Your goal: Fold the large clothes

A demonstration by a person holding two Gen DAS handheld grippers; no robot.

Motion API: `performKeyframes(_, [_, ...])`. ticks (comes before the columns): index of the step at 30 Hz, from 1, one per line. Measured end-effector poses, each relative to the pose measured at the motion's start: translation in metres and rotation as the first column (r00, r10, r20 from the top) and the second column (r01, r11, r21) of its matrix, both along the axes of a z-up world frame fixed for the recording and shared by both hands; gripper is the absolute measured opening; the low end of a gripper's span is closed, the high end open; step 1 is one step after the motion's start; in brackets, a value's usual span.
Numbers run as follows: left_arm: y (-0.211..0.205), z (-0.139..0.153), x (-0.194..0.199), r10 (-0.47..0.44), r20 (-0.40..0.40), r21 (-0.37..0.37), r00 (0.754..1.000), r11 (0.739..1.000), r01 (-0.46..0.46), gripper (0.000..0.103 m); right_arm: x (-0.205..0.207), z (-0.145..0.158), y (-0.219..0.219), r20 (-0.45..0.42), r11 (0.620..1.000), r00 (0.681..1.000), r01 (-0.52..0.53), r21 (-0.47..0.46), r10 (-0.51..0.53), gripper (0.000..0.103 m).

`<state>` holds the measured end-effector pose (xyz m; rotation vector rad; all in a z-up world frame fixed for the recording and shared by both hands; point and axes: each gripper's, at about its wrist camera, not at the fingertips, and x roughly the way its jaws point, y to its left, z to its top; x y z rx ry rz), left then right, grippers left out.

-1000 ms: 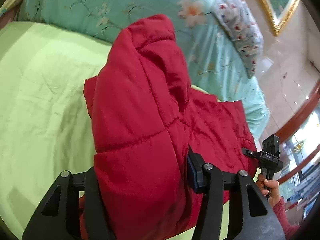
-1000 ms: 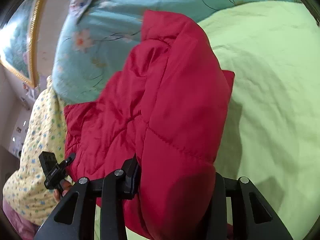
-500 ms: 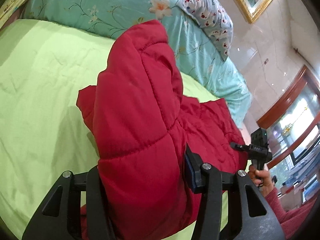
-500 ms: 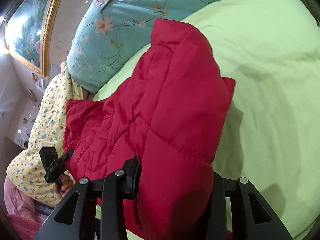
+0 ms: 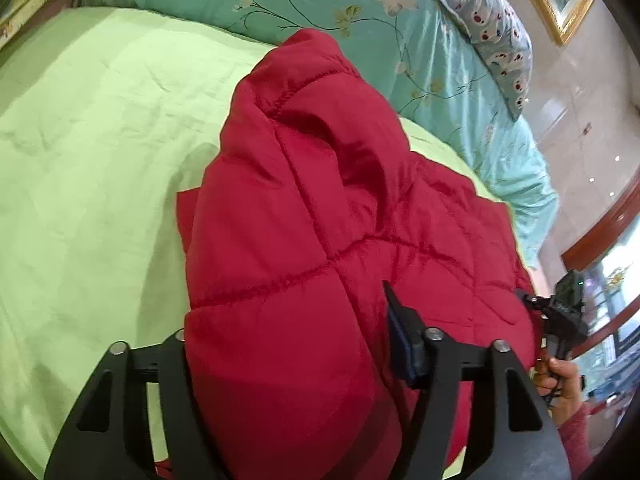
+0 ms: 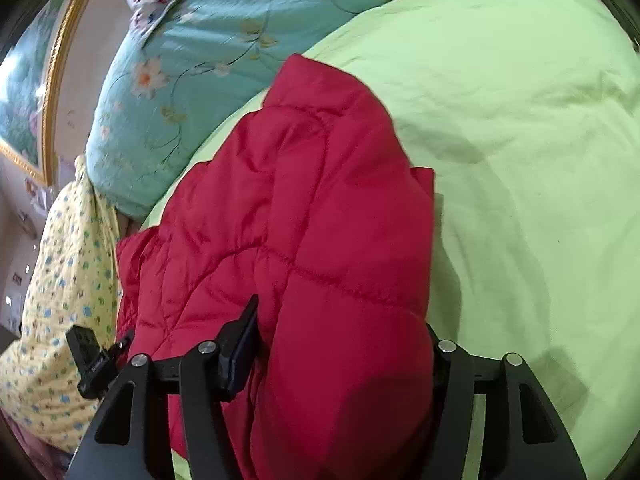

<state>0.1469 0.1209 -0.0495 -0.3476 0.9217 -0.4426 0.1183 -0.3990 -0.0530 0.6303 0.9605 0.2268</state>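
A red quilted jacket [image 5: 320, 220] lies folded over itself on the light green bed sheet [image 5: 80, 160]. One thick fold runs back between the fingers of my left gripper [image 5: 286, 320], whose jaws are opening around it. In the right wrist view the same jacket [image 6: 280, 220] fills the gap of my right gripper [image 6: 342, 320], and those jaws are opening too. Each gripper shows small in the other's view: the right one [image 5: 560, 312] in a hand at the jacket's right edge, the left one [image 6: 92, 360] at its left edge.
A teal floral quilt [image 5: 320, 0] is bunched along the far side of the bed, with a spotted pillow [image 5: 492, 32] on it. A yellow flowered cloth [image 6: 60, 280] hangs at the bed's left edge. Green sheet [image 6: 520, 120] stretches to the right of the jacket.
Both grippers have come down and forward with the jacket, which now rests lower on the sheet. Both pairs of jaws stand wider apart than before.
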Motion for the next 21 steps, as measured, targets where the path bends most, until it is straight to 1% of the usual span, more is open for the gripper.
performKeyframes(2, [-0.001, 0.001, -0.001, 0.013, 0.0, 0.013, 1.0, 1.0, -0.013, 0.072, -0.001, 0.002, 0.003, 0.005, 0.999, 1.0, 0.002, -0.033, -0.002, 0.064])
performKeyframes(4, [0.001, 0.004, -0.005, 0.038, 0.005, 0.039, 0.999, 0.999, -0.038, 0.076, -0.002, 0.003, 0.004, 0.005, 0.999, 1.0, 0.004, -0.045, -0.004, 0.066])
performKeyframes(9, [0.0, 0.016, -0.012, 0.061, 0.012, 0.085, 0.998, 0.994, -0.062, 0.079, -0.003, 0.001, 0.002, 0.002, 0.999, 1.0, 0.018, -0.051, -0.018, 0.071])
performKeyframes(11, [0.002, 0.02, -0.014, 0.071, 0.019, 0.111, 0.997, 0.991, -0.073, 0.084, -0.004, -0.001, -0.002, 0.001, 0.999, 1.0, 0.02, -0.048, -0.02, 0.075])
performKeyframes(14, [0.01, 0.027, -0.015, 0.107, 0.029, 0.151, 0.994, 0.982, -0.11, 0.091, -0.003, 0.0, -0.001, 0.002, 0.998, 1.0, 0.022, -0.056, -0.022, 0.076])
performKeyframes(17, [0.017, 0.03, -0.017, 0.136, 0.032, 0.151, 0.99, 0.979, -0.139, 0.091, -0.005, 0.0, 0.0, 0.006, 0.997, 1.0, 0.028, -0.073, -0.028, 0.079])
performKeyframes(19, [0.018, 0.035, -0.021, 0.16, 0.054, 0.171, 0.986, 0.971, -0.167, 0.091, -0.006, 0.001, -0.001, 0.007, 0.996, 0.999, 0.037, -0.084, -0.036, 0.081])
performKeyframes(21, [0.021, 0.042, -0.028, 0.211, 0.098, 0.228, 0.973, 0.946, -0.228, 0.091, -0.006, 0.002, -0.002, 0.008, 0.995, 0.999, 0.045, -0.094, -0.044, 0.085])
